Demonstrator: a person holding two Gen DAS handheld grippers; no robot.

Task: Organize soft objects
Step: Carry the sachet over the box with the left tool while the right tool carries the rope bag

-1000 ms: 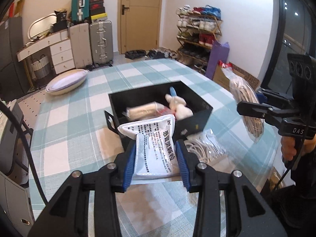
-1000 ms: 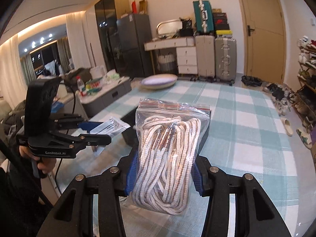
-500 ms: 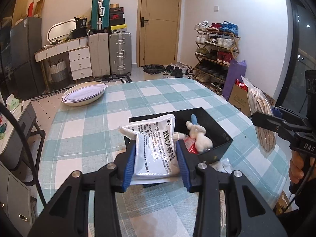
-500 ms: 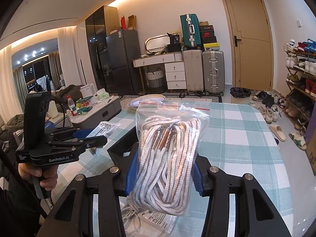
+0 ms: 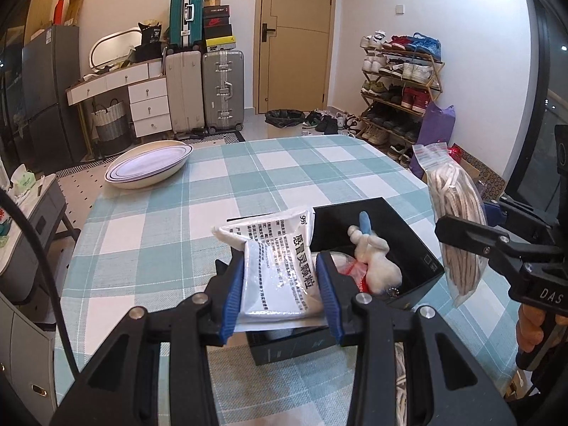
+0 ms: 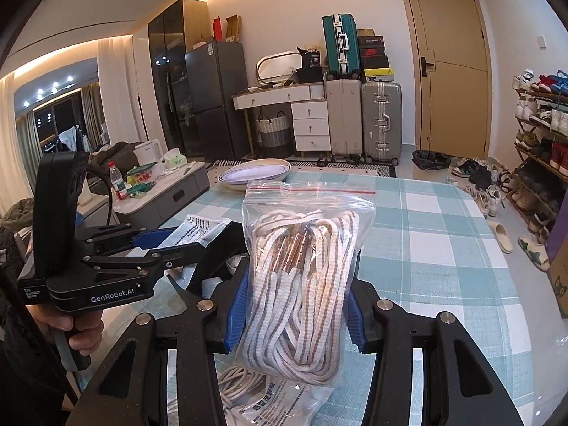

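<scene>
Teal-and-white checked cloth desk (image 5: 269, 177), black box (image 5: 419, 248), white printed sachet (image 5: 280, 266) (black lettering), white-and-brown striped laces in clear bag (image 6: 305, 277), blue-padded fingers (image 5: 232, 294)

Table (image 5: 248, 184) covered with a teal-and-white checked cloth. At the far left corner rests a shallow oval white dish (image 5: 149, 168) with dark rim lines. Near the right edge stands an open black box (image 5: 422, 259). Directly on the cloth at the near edge lie a loose coil of white cord (image 6: 236, 385) and a flat printed sachet (image 6: 284, 406), touching each other.
</scene>
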